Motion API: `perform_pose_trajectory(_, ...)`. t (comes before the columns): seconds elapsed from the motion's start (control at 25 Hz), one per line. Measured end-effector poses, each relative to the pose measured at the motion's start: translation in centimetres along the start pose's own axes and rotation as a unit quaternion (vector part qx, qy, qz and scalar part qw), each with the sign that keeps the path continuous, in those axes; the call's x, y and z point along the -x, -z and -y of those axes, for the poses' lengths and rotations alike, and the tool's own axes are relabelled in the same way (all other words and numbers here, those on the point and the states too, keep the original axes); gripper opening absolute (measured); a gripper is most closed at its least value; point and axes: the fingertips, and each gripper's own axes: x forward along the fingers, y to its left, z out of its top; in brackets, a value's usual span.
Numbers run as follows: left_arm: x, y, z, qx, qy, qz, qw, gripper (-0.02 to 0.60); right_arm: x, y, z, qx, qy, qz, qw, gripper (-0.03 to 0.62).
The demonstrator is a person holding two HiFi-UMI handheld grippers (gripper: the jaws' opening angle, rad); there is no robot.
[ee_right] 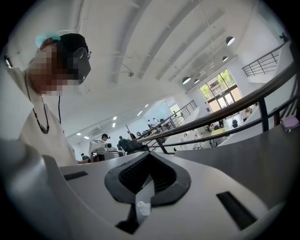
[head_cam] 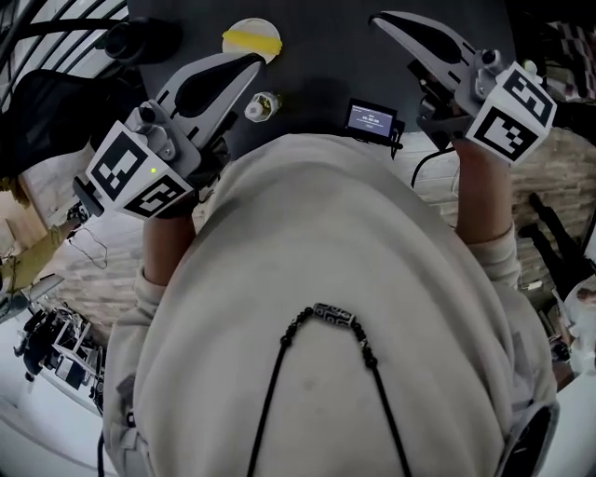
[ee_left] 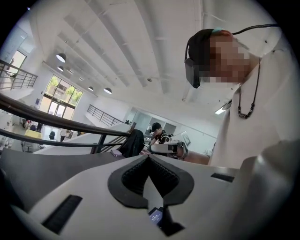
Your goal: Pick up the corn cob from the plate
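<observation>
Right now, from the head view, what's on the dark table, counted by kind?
Plate: 1
Corn cob: 1
Small clear container: 1
Small screen device: 1
Total: 4

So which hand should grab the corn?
Left, probably. In the head view the left gripper has its tip right next to the plate holding the corn. The right gripper is farther off to the side. Both have their jaws shut, so the left must open first.
</observation>
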Motion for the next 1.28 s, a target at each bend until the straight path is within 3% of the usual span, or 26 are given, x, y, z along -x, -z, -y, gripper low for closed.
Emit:
perform_pose_trajectory(0.24, 0.8, -0.5, 1.4, -0.004, 0.020, 0.006, 0.9998, 0.000, 1.2, -0.1, -1.7, 0.007, 0.019, 0.012, 1.000, 0.015)
perform_pose_trajectory(0.52, 2.6, 0.2, 1.0, 0.009, 0.013, 0.015, 0.9998, 0.000, -0.2, 0.3, -2.7, 0.021, 0.020, -0.007, 1.000, 0.015)
perform_pose_trajectory(0.88, 4.3, 2.0, -0.3, 0.033, -0.019, 0.031, 0.9988, 0.000, -2.7, 1.2, -2.6, 0.061, 0.004, -0.065, 0.996, 0.015)
perform_pose_trajectory(1.08, 3.6, 4.9, 0.5, 0.041, -0.042, 0.042, 0.9974, 0.000, -1.8, 3.1, -0.7, 0.086, -0.002, -0.078, 0.993, 0.015)
perform_pose_trajectory(1.28, 4.8, 5.0, 0.5, 0.051, -0.066, 0.057, 0.9949, 0.000, -2.6, 2.7, -0.4, 0.096, -0.006, -0.093, 0.991, 0.017)
